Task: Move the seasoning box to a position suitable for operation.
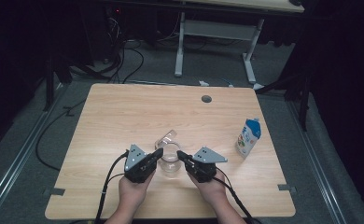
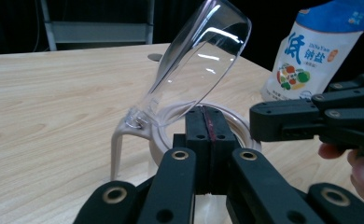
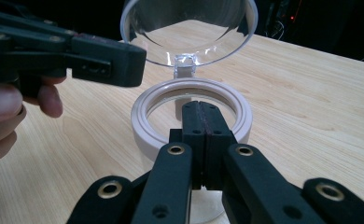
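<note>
Currently two grippers, left (image 1: 158, 153) and right (image 1: 180, 155), fingers pressed together, are flanking one open-lidded jar (image 1: 170, 164); one salt bag (image 1: 248, 137) is standing far right on the table (image 1: 124, 112).

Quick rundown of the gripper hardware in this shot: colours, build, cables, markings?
Both grippers, the left gripper and the right gripper, are matte black, each topped by a grey three-cornered plate. Linkage arms carry brass-coloured rivets; the flat black pads show a reddish seam between them. A black cable trails from each. No lettering is legible. Forearms are bare, with no sleeves in frame.
</note>
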